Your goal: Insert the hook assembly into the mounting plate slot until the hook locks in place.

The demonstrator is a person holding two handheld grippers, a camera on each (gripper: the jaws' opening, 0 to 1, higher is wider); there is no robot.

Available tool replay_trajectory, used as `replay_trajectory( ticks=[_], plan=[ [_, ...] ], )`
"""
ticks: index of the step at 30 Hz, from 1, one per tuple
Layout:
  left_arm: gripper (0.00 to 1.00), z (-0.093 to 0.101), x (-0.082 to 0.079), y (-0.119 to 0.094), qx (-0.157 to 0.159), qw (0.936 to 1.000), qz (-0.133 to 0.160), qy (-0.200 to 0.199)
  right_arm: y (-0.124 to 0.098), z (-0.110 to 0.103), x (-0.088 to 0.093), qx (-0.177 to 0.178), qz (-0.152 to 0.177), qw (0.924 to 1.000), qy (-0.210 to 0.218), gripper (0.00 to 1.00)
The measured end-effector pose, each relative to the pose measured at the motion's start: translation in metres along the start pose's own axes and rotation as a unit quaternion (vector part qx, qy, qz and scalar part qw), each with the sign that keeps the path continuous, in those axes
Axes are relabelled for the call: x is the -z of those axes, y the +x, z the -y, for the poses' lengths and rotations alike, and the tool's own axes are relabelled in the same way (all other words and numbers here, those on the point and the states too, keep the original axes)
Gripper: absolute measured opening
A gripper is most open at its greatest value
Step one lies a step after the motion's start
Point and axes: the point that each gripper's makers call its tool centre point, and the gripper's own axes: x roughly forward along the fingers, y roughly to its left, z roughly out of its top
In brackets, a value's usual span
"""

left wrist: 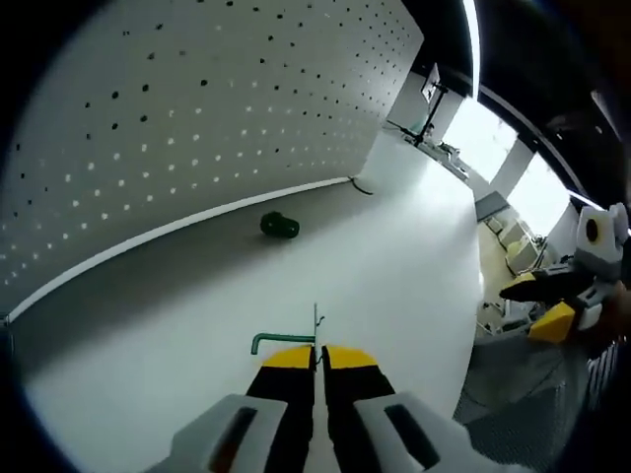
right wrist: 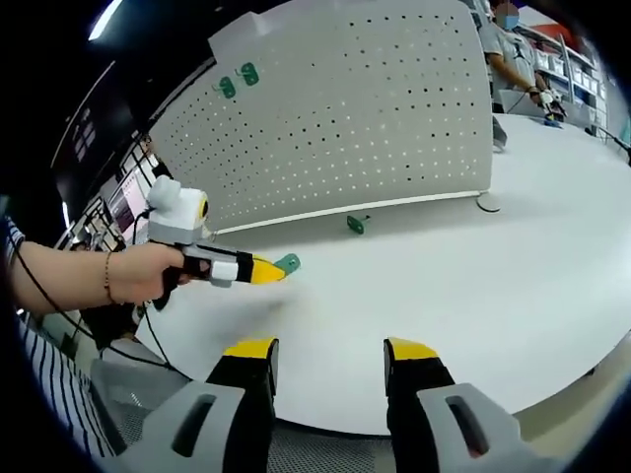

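Left gripper view: pegboard (left wrist: 197,128) is standing upright well ahead of the jaws, taking up the upper left, with its base edge meeting the white table (left wrist: 394,256). Left gripper (left wrist: 317,355) is sitting low over the table, jaws pressed nearly together and pinching the green hook (left wrist: 286,340); its bent wire end is sticking out to the left of the tips and a thin stem is rising just above them. Small dark-green piece (left wrist: 279,226) is lying on the table ahead of the jaws, near the pegboard base, apart from the hook. Right gripper (left wrist: 537,305) is showing at the far right, off the table edge.

Right gripper view: right gripper (right wrist: 327,347) is hovering at the near table (right wrist: 473,296) edge, jaws spread wide and holding nothing. Ahead and left of them, a hand (right wrist: 148,273) is gripping the left gripper (right wrist: 278,267), whose tips are clamping something green. Green piece (right wrist: 356,224) is lying further ahead, near the pegboard (right wrist: 345,118) base. Two green items (right wrist: 238,79) are hanging on the pegboard's upper left; too small to identify. Person (right wrist: 508,49) is standing at the far end, upper right.
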Motion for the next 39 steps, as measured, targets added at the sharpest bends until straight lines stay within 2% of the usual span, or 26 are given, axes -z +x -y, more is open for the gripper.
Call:
replay_trajectory(
  ticks=[4, 10, 12, 14, 23, 30, 36, 39],
  plan=[
    [0.02, -0.001, -0.005, -0.015, 0.002, 1.0, 0.001, 0.001, 0.001, 0.006, -0.006, 0.0, 0.004, 1.0, -0.005, 0.4],
    [0.02, 0.007, -0.014, -0.032, 0.011, 0.9999, 0.003, 0.008, 0.002, 0.008, -0.012, -0.015, 0.006, 0.9998, 0.016, 0.4],
    [0.02, 0.012, -0.016, -0.038, 0.018, 0.9998, 0.007, 0.005, 0.003, 0.008, -0.008, -0.016, -0.01, 0.9997, 0.012, 0.41],
    [0.02, 0.021, -0.016, -0.044, 0.029, 0.9995, 0.008, 0.001, 0.005, 0.007, -0.007, -0.017, -0.011, 0.9997, 0.012, 0.41],
    [0.02, 0.042, -0.007, -0.073, 0.051, 0.9984, 0.007, 0.02, 0.013, -0.011, -0.006, -0.042, -0.024, 0.9988, 0.001, 0.41],
    [0.02, 0.056, 0.008, -0.093, 0.069, 0.9971, 0.001, 0.032, 0.024, -0.028, -0.009, -0.063, -0.031, 0.9975, -0.006, 0.41],
    [0.02, 0.069, 0.022, -0.103, 0.09, 0.9932, -0.024, 0.069, 0.031, -0.05, -0.021, -0.093, -0.035, 0.995, -0.008, 0.39],
    [0.02, 0.071, 0.029, -0.105, 0.097, 0.9908, -0.037, 0.087, 0.036, -0.062, -0.029, -0.116, -0.036, 0.9925, 0.005, 0.36]
  ],
)
